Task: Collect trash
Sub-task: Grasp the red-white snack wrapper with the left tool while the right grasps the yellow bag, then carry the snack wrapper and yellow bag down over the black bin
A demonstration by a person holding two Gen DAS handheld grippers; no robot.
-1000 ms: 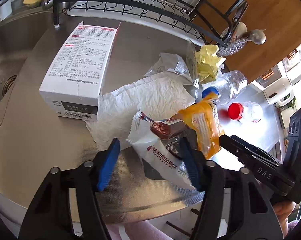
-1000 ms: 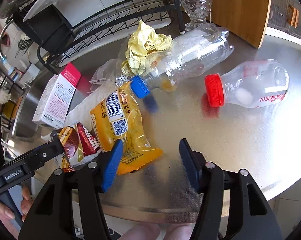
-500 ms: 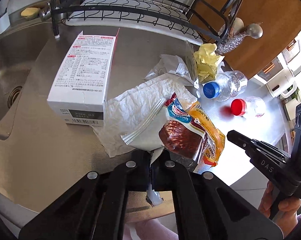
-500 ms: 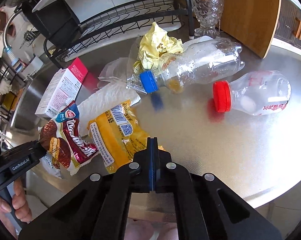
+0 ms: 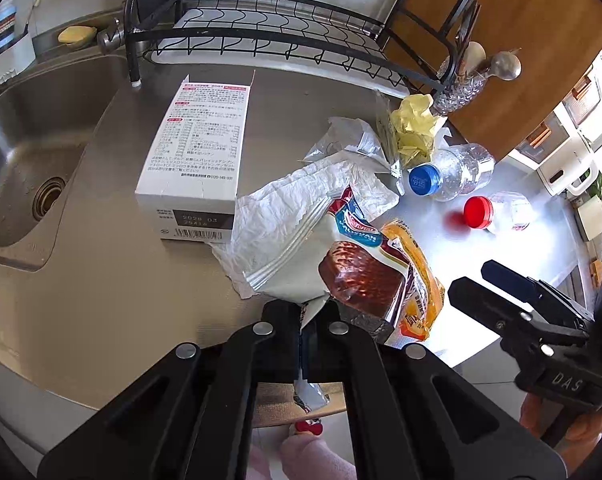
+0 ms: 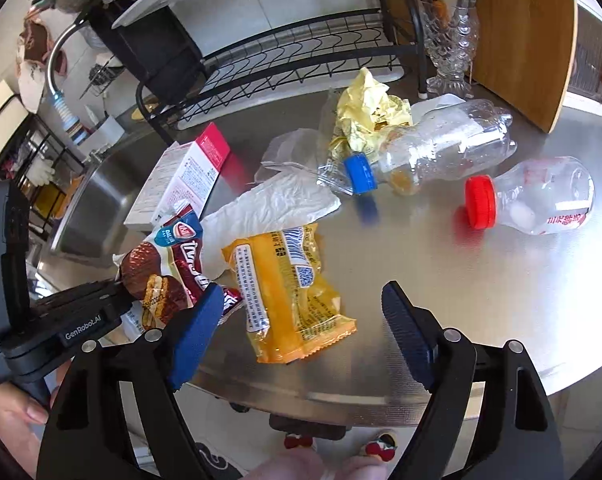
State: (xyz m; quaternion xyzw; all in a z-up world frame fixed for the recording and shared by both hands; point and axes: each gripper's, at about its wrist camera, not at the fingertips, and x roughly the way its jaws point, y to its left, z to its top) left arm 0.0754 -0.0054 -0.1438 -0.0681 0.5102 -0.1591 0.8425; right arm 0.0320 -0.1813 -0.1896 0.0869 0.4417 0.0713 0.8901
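My left gripper (image 5: 303, 314) is shut on the lower edge of a chocolate snack wrapper (image 5: 341, 268), which is raised just off the steel counter (image 5: 101, 280). In the right wrist view that wrapper (image 6: 169, 268) hangs from the left gripper's tips at the left. A yellow snack wrapper (image 6: 289, 288) lies flat near the counter's front edge. My right gripper (image 6: 301, 334) stands over it, its jaws opening, and its blue pads (image 6: 197, 332) sit on either side of the wrapper without touching it.
Further back lie a white paper towel (image 6: 277, 204), a white and pink box (image 5: 197, 152), crumpled yellow paper (image 6: 365, 116), a blue-capped bottle (image 6: 433, 152) and a red-capped bottle (image 6: 541, 196). A sink (image 5: 29, 160) is at the left, with a dish rack (image 5: 281, 40) behind.
The left gripper closed on the chocolate wrapper and lifted it slightly. The right gripper shut at the yellow wrapper's near edge, then opened wide again and drew back a little.
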